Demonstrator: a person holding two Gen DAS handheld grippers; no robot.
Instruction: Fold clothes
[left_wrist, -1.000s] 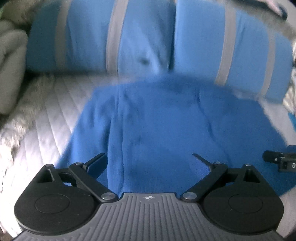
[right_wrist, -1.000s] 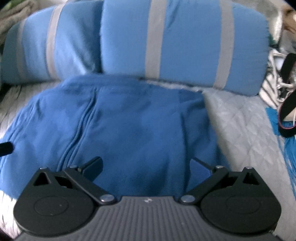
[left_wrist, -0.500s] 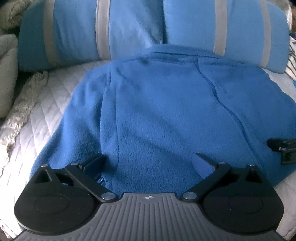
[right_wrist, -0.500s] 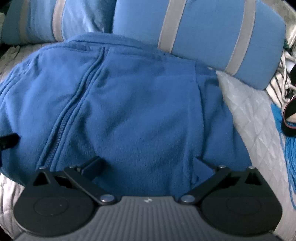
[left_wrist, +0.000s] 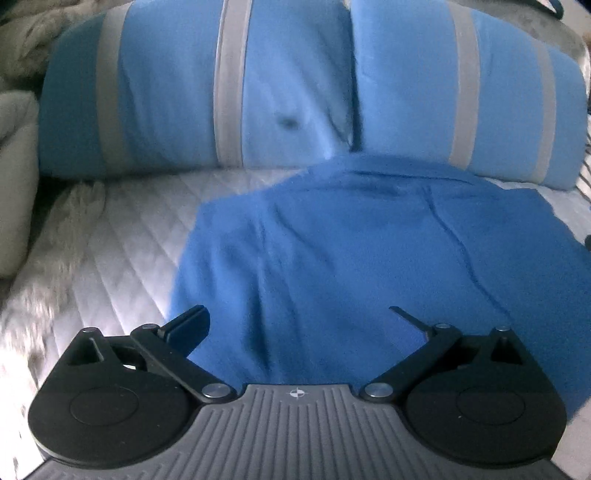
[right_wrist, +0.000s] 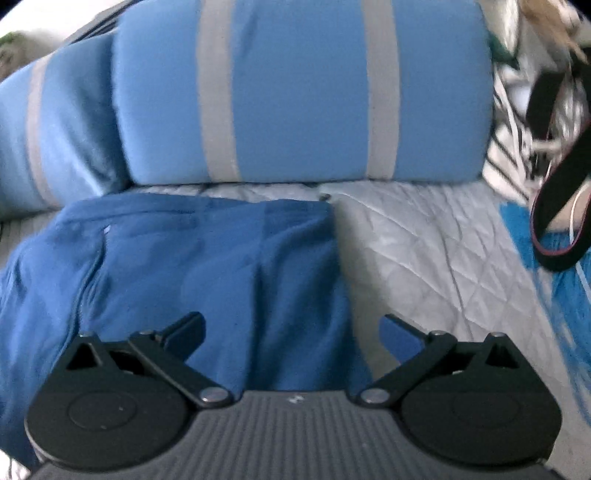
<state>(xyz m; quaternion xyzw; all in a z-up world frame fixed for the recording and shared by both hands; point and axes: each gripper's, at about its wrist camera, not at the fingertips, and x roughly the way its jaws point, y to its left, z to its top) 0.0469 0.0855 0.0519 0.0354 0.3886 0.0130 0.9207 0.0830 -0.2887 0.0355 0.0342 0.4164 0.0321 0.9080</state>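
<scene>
A blue fleece garment (left_wrist: 362, 258) lies spread flat on the bed's white quilted cover (left_wrist: 122, 236), its far edge up against two light-blue pillows with grey stripes (left_wrist: 236, 92) that stand along the head of the bed. A seam or zip line (hard to tell which through the blur) runs down the fleece in the right wrist view (right_wrist: 88, 273).

The left tongs (left_wrist: 299, 317) hang spread wide over the near part of the fleece, nothing caught between them; they have just been opening to their widest. The left finger sits at the garment's left border, where blue meets white quilt, and the right finger is over the blue cloth.

The right tongs (right_wrist: 291, 325) are likewise released and gape wide. They straddle the garment's right edge (right_wrist: 332, 258): the left finger is over the fleece, the right finger over bare quilt (right_wrist: 436, 251).

Off to the right lies a black strap with red edging (right_wrist: 561, 206) on some striped cloth (right_wrist: 509, 147), with a patch of bright blue fabric (right_wrist: 517, 236) beneath it. At the far left, a cream fuzzy blanket (left_wrist: 14, 155) is bunched beside the pillows.
</scene>
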